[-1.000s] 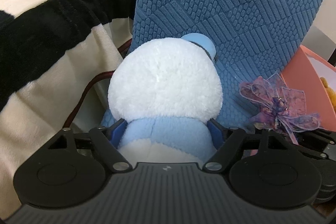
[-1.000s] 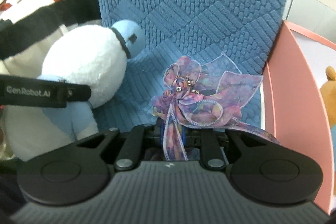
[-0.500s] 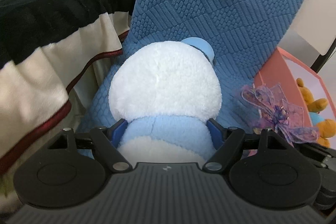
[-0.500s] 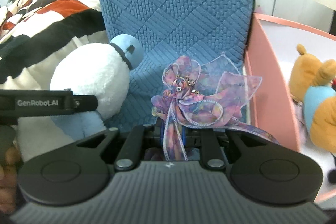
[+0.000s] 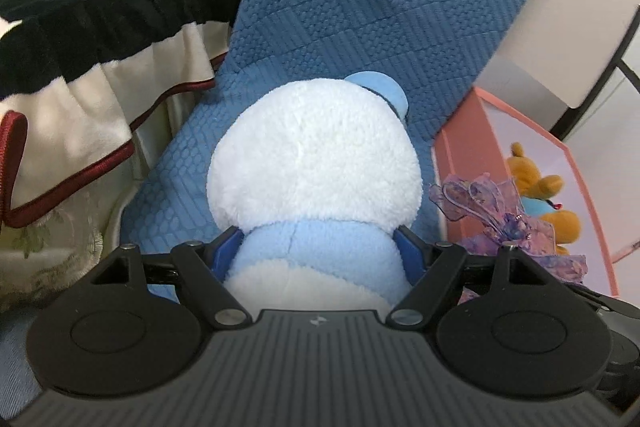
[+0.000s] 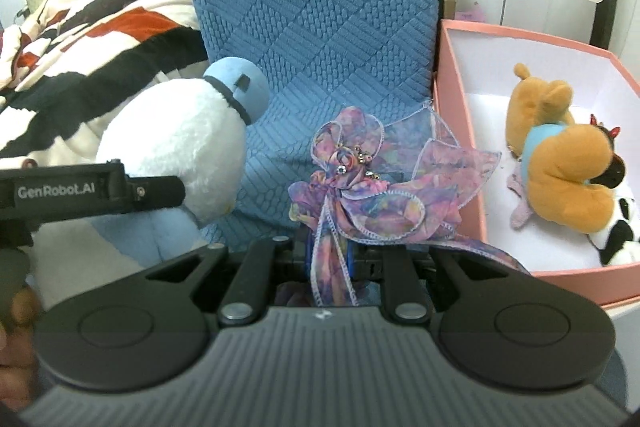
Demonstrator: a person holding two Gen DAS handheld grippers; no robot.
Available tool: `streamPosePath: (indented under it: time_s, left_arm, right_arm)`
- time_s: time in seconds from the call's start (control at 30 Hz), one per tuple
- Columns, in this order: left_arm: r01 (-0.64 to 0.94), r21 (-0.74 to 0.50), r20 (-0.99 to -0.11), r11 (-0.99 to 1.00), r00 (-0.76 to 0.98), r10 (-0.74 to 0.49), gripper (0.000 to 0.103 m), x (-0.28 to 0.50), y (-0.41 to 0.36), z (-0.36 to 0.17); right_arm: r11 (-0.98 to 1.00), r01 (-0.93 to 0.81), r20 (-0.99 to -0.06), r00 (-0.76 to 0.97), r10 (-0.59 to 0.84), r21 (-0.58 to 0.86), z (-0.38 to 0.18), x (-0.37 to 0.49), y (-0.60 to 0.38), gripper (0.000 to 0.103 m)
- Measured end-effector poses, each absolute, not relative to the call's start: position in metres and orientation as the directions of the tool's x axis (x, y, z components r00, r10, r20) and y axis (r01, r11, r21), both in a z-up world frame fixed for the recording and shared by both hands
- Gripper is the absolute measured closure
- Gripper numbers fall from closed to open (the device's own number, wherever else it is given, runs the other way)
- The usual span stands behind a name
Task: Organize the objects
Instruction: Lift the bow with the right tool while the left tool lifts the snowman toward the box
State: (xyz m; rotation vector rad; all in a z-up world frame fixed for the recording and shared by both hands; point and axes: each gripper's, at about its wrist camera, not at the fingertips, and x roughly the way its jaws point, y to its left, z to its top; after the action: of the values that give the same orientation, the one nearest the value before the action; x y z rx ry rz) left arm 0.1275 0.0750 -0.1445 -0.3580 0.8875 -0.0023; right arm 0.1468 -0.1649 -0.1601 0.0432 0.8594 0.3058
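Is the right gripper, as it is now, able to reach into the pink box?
Probably yes. The pink box is open on top and close beside the right gripper. However, its jaws are shut on the ribbon bow, so it cannot pick anything there.

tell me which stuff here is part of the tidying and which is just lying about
Job: white and blue plush toy in left gripper; purple ribbon bow in right gripper; pink box holding orange plush.
Lying about: striped blanket; blue cushion.
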Motion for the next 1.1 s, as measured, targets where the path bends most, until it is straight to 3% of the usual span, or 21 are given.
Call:
streamPosePath:
  time_s: [0.4,1.1]
  left_arm:
    - [-0.105,-0.317,-0.750,0.943,0.637,-0.182,0.022,0.133,0.045,-0.101]
    - [0.050,-0.354,-0.661,0.934,0.693,-0.288,0.022,0.173,-0.044,0.001]
  right_arm:
    - [0.956,-0.244,-0.720,0.633,0.285,0.164,-0.116,0.141,-0.191,0.084]
    - [0.962,-0.204,-0.627,0.729,0.274,0.184,-0.023,0.170,-0.273,0.084]
